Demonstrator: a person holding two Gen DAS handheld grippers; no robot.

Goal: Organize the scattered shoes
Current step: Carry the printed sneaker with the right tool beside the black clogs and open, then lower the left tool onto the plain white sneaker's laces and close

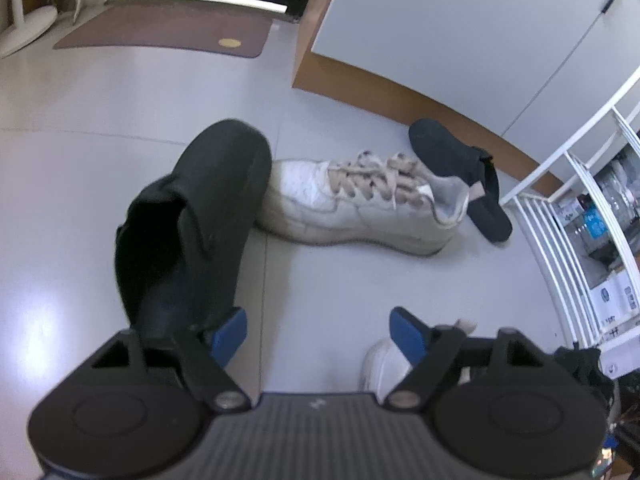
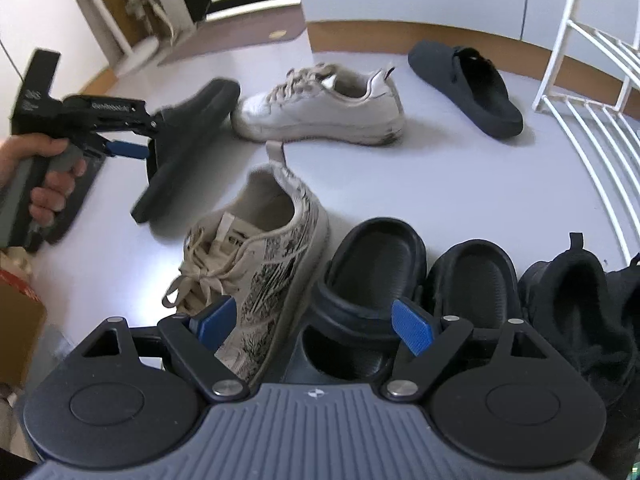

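Note:
My left gripper stands open. Its left finger lies against the heel of a black slipper, and nothing sits between the pads. In the right wrist view a hand holds that left gripper at the black slipper, which stands tilted on its edge. Beyond it lie a white sneaker and a second black slipper. My right gripper is open and empty above a patterned sneaker and a black clog. Another clog and a black fleece shoe line up to the right.
A white wire rack stands at the right, with boxes and bottles behind it. A white cabinet with a wooden base backs the floor. A brown door mat lies far off. A cardboard box sits at the left.

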